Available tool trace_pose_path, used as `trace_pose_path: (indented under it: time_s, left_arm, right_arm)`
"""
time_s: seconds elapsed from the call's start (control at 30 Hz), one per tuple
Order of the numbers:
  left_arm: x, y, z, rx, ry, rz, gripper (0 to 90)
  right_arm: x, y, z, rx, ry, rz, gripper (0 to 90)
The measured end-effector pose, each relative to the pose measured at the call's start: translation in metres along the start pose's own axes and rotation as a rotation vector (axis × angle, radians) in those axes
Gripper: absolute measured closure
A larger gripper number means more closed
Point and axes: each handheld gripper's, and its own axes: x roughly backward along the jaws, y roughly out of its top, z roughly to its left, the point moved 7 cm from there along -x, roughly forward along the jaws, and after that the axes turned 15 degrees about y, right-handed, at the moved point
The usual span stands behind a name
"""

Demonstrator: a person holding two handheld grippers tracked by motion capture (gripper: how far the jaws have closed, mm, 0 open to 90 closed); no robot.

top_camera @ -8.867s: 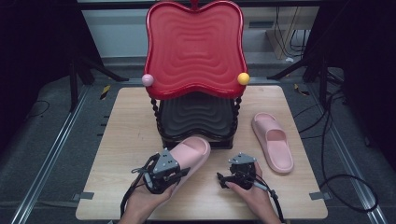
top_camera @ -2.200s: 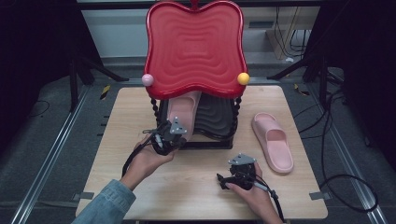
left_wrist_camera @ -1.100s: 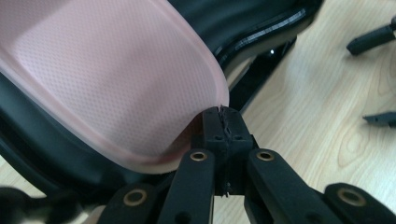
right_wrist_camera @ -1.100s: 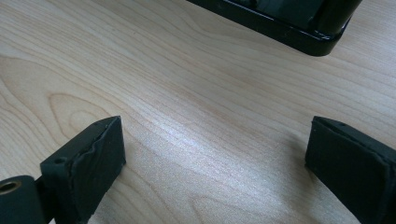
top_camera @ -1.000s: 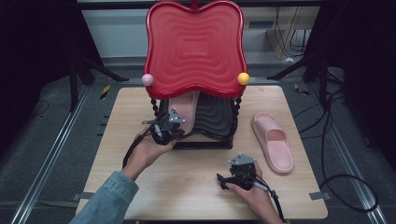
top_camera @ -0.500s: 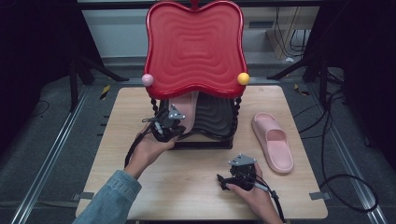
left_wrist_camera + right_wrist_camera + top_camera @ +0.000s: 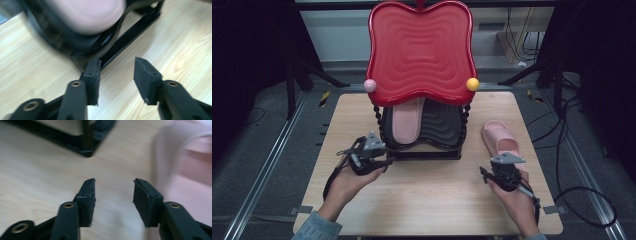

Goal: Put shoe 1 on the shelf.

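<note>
One slipper on the rack, one on the tabletop — both tools empty.

Near edge: left tool sits on the tabletop just in front of the rack's left corner, its jaws partly apart after just opening, with nothing between the pads. Right tool is at the right, jaws also partly apart after just closing in from wide, gripping nothing — in the right gripper view its tips hang over bare wood with the pink slipper just beside the right jaw. Farther back, the other slipper lies on the rack's black lower shelf, toe inward under the red top tray. The two slippers are well apart.
</note>
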Motion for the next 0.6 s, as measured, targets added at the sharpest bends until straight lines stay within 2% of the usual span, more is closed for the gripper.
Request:
trace_pose_path:
  time_s: [0.1,0.2,0.27,0.33,0.4,0.47,0.53,0.6]
  left_arm:
    - [0.001,-0.025,0.018,0.079,0.038,0.008,46.9]
    - [-0.003,-0.050,0.037,0.123,0.103,0.035,39.7]
    - [-0.007,-0.063,0.048,0.184,0.111,0.036,38.2]
    - [-0.009,-0.074,0.059,0.235,0.117,0.038,38.0]
    - [-0.007,-0.082,0.069,0.228,0.144,0.055,37.4]
    - [-0.003,-0.087,0.077,0.244,0.171,0.049,37.2]
    - [-0.001,-0.092,0.082,0.268,0.162,0.046,36.7]
    - [-0.001,-0.101,0.090,0.278,0.180,0.062,35.6]
  right_arm:
    - [0.002,0.007,-0.019,-0.015,-0.027,0.017,61.0]
    - [0.001,0.012,-0.031,-0.028,-0.038,0.032,65.3]
    - [0.000,0.013,-0.036,-0.038,-0.036,0.040,65.5]
    - [-0.004,0.014,-0.041,-0.042,-0.055,0.051,64.2]
    - [-0.009,0.017,-0.046,-0.045,-0.073,0.064,61.5]
    - [-0.012,0.019,-0.049,-0.052,-0.088,0.072,59.0]
    - [-0.016,0.023,-0.055,-0.069,-0.097,0.070,57.9]
    - [-0.022,0.028,-0.060,-0.093,-0.104,0.065,57.2]
